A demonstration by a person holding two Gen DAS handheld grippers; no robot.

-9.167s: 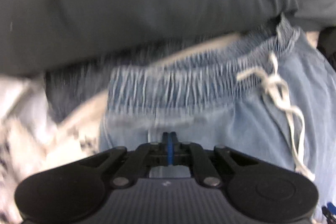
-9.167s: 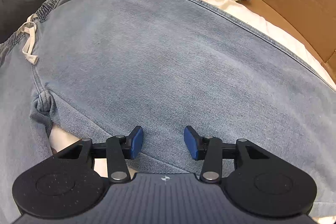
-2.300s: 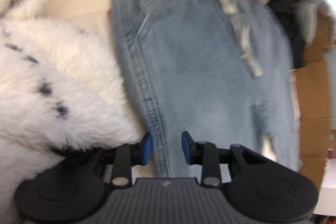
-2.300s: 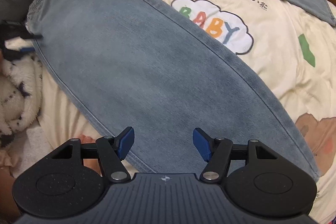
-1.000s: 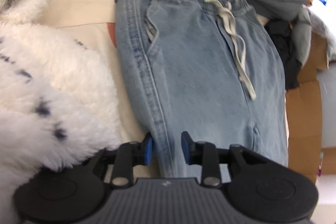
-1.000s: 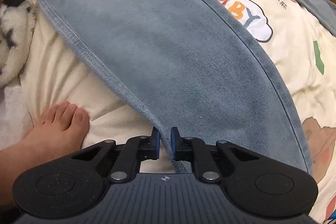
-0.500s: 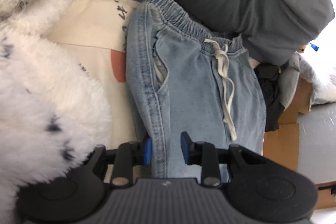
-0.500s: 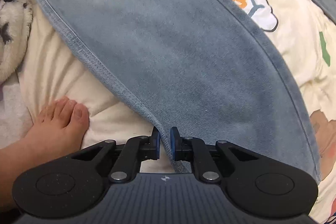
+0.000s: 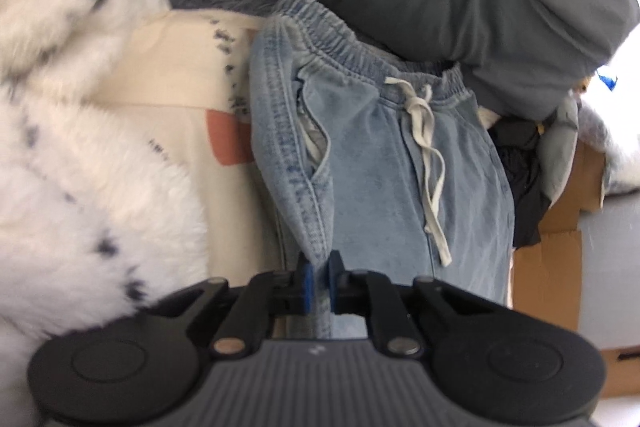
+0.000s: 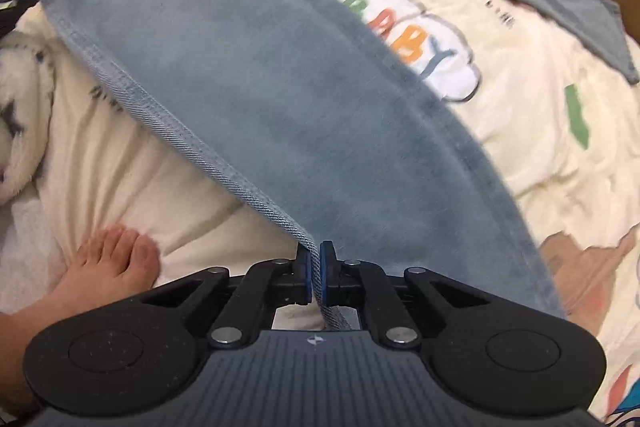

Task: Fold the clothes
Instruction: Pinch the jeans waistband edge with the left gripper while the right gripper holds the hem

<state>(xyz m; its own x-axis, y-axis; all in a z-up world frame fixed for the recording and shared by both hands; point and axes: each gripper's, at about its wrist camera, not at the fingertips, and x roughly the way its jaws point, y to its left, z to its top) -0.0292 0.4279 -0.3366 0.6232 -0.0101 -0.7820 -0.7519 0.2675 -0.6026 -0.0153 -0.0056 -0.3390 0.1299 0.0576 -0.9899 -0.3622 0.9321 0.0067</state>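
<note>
1. The left gripper (image 9: 318,277) has a dark grey ribbed housing flanked by two round black discs.
2. Black linkage arms carry silver pivot screws and end in blue-padded fingers (image 9: 307,281).
3. The right gripper (image 10: 315,277) is built alike, with a small pale logo on its ribbed housing.
4. Its discs are finely speckled.
5. The person's foot (image 10: 100,267) is bare.
</note>
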